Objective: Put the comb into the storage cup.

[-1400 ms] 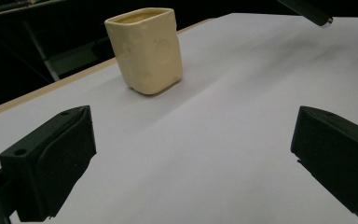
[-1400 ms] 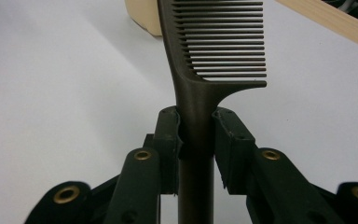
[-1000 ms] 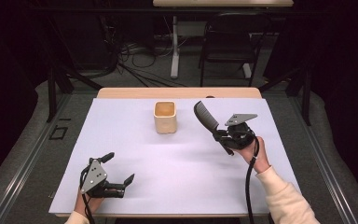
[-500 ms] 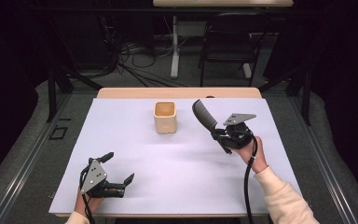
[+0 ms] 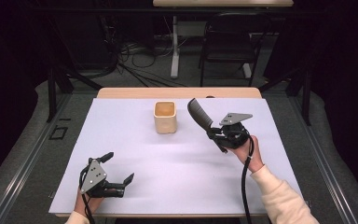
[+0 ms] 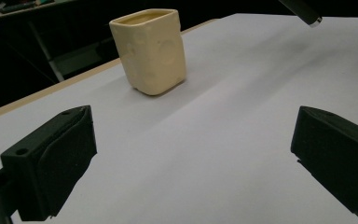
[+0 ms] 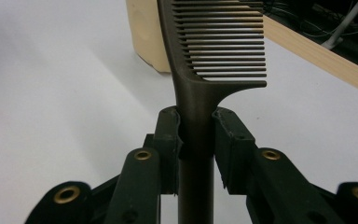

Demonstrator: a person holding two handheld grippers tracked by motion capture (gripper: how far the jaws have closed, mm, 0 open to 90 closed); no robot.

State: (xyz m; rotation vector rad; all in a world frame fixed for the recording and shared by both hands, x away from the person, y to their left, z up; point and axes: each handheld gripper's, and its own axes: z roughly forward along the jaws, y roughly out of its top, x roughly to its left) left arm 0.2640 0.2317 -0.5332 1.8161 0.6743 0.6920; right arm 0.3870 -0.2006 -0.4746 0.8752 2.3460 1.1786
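A cream square cup [image 5: 164,116] stands upright on the white sheet, near the back middle. My right gripper [image 5: 216,135] is shut on the handle of a dark comb [image 5: 199,113]; its toothed end rises up and left, just right of the cup and apart from it. In the right gripper view the comb [image 7: 214,46] stands between the closed jaws of my right gripper [image 7: 196,140], with the cup [image 7: 144,37] behind it. My left gripper [image 5: 117,168] rests open at the front left, empty. In the left gripper view, my left gripper [image 6: 191,158] faces the cup [image 6: 151,51] from well short of it.
The white sheet [image 5: 177,172] covers most of the table, with a bare wooden strip [image 5: 135,93] along the far edge. Beyond the table are cables on the floor [image 5: 135,65], a desk leg [image 5: 175,46] and a dark chair [image 5: 228,42].
My right gripper has shifted slightly left with the comb, closer to the cup. The left gripper has stayed put.
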